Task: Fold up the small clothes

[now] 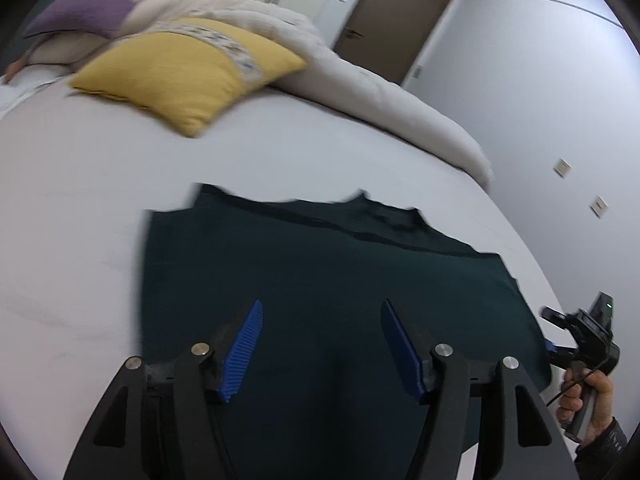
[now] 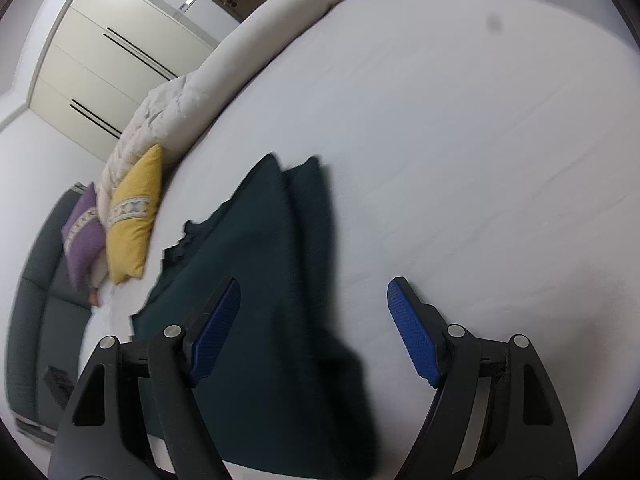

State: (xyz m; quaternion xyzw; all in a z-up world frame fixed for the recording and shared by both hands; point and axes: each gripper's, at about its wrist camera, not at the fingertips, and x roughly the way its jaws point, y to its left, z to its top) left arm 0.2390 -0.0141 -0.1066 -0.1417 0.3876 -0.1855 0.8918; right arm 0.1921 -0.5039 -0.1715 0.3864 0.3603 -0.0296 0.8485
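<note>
Tools (image 1: 322, 350) (image 2: 314, 330) over flat dark garment (image 1: 320, 280)

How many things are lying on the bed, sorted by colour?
Dark green garment: 1
Yellow cushion: 1
Purple cushion: 1
Beige duvet: 1
Total: 4

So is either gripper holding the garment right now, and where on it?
No. The left gripper and right gripper are both open, with nothing pinched between the pads. The dark garment lies loose on the bed.
</note>
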